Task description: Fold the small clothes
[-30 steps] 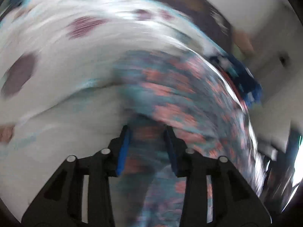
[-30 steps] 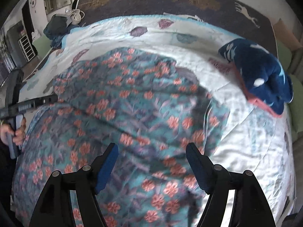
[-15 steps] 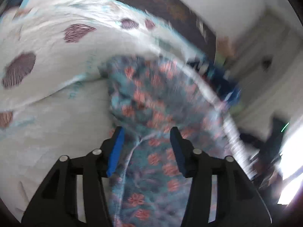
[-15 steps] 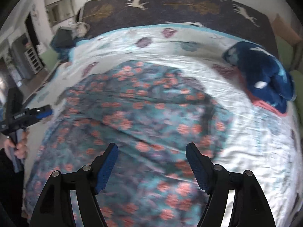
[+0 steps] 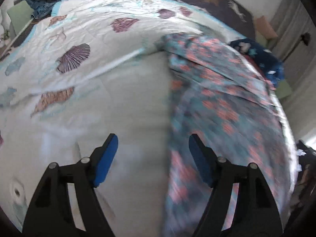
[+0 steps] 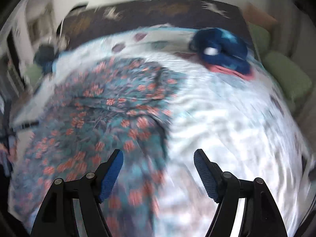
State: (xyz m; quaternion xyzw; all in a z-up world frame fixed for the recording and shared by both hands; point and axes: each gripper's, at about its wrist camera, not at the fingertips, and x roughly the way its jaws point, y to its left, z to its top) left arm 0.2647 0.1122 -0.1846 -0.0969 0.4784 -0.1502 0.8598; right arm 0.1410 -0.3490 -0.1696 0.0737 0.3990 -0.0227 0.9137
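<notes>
A teal garment with red flowers (image 5: 223,102) lies spread on the bed. In the left wrist view it fills the right half; my left gripper (image 5: 153,154) is open and empty, its right finger over the garment's left edge. In the right wrist view the garment (image 6: 110,110) fills the left half. My right gripper (image 6: 159,167) is open and empty above the garment's right edge. Both views are motion-blurred.
The bed has a white quilt with shell prints (image 5: 75,57) and a dark blanket with animal figures (image 6: 158,13) at its head. A folded dark-blue garment on something pink (image 6: 223,51) lies at the far right. Green cushions (image 6: 286,77) sit beside the bed.
My left gripper has let go of the flowered garment, opened wide and swung left. The right gripper stayed open and swung right, toward the garment's right edge.
</notes>
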